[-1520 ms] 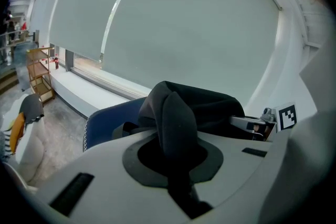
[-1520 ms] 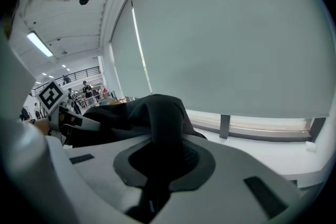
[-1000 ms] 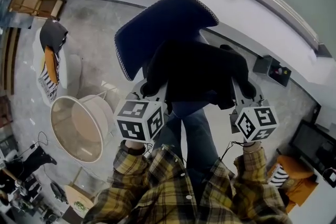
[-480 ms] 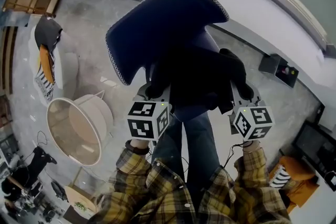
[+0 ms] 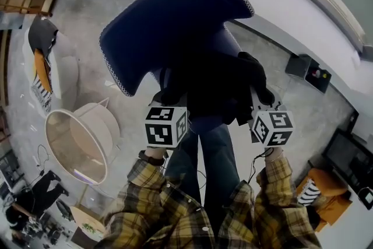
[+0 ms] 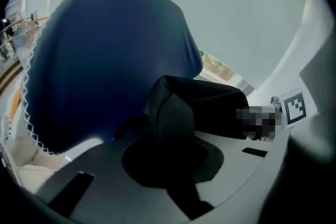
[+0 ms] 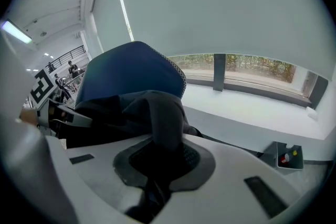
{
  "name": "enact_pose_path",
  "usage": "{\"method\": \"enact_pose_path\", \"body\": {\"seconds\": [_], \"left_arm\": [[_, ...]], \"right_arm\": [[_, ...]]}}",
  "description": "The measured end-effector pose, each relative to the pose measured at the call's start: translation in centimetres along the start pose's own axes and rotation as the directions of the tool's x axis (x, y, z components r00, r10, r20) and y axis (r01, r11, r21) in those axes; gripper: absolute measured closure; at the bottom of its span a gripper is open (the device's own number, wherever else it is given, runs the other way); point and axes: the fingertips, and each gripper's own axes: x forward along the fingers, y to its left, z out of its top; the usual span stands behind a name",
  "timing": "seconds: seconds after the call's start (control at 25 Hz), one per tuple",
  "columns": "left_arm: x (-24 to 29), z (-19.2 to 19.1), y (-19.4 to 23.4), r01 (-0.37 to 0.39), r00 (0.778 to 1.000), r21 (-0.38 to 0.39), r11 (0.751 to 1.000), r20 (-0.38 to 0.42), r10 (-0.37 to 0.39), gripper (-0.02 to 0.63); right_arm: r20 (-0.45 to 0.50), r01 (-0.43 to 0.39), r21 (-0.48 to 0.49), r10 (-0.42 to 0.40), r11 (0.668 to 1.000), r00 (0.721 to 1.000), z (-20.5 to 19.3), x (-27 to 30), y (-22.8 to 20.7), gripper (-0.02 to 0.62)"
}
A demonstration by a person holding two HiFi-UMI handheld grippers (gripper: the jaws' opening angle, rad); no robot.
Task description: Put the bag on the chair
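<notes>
Bag of soft black fabric (image 5: 215, 81) hangs stretched between the two grippers, directly in front of the dark blue padded chair (image 5: 169, 20) and over the front of its seat. Whether the bag touches the seat cannot be told from the head view. On the side of the chair's tilted backrest, the left gripper (image 5: 165, 97) holds one end. In the left gripper view its fingers (image 6: 94, 165) are clenched on the bag (image 6: 173, 113), which rises from between them and runs toward the chair (image 6: 100, 60). At the chair's other side the right gripper (image 5: 263, 99) grasps the opposite end. In the right gripper view its fingers (image 7: 247, 176) are closed on a dark strip of the bag (image 7: 160, 113) that climbs out of the grip, with the chair (image 7: 131, 73) just behind it. The person's legs in blue jeans (image 5: 215, 154) stand just before the chair, below the bag.
</notes>
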Motion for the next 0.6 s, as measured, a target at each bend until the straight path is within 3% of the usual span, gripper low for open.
{"method": "enact_pose_path", "body": {"seconds": [0.24,0.6], "left_arm": [[2.2,-2.3,1.4,-0.02,0.998,-0.012,1.0,-0.061,0.019,0.565],[3.7,-3.1,2.1,-0.022,0.996,-0.021,1.0,-0.088,0.02,0.565]], "right_arm": [[-0.044,-0.001,-0.061,-0.001,0.998,0.999,-1.7,1.9,0.2,0.548],[-0.073,0.027,-0.111,-0.035,0.993,0.997,-2.4,3.7,-0.2,0.547]]}}
